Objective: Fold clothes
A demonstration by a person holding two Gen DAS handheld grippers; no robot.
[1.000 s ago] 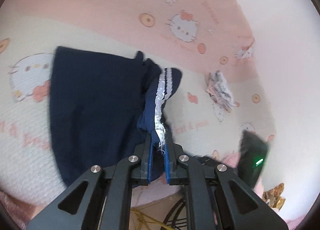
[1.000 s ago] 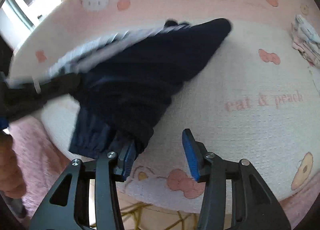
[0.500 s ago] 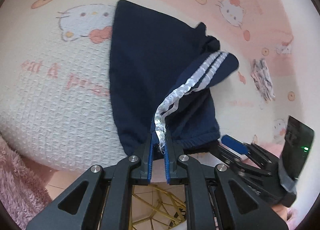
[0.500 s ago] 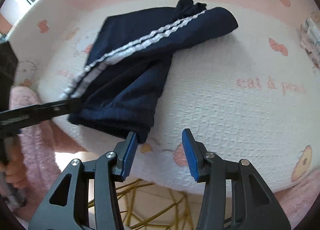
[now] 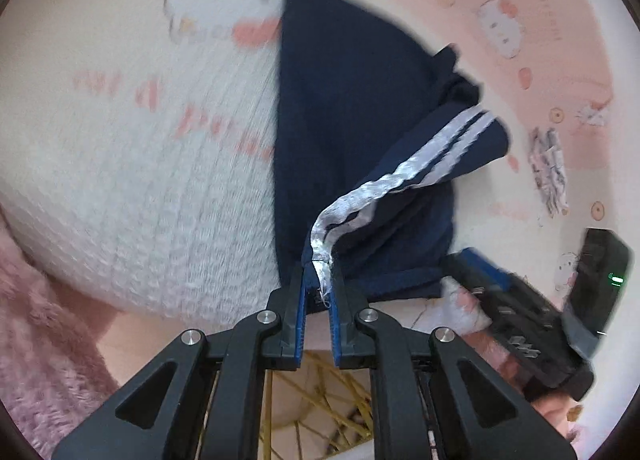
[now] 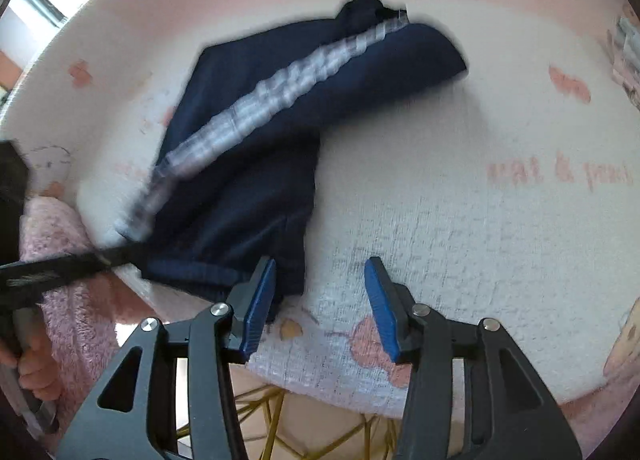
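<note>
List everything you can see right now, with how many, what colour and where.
Trousers: one, navy with white side stripes, on the blanket, near edge.
Blanket: one, cream and pink with cartoon cats, covering the surface.
Patterned cloth: one, white with dark print, far right on the blanket.
Fluffy fabric: one, pink, below the blanket's left edge.
Left gripper: black, blue pads, shut on the trousers' striped edge.
Right gripper: black, blue pads, open at the trousers' near corner.
</note>
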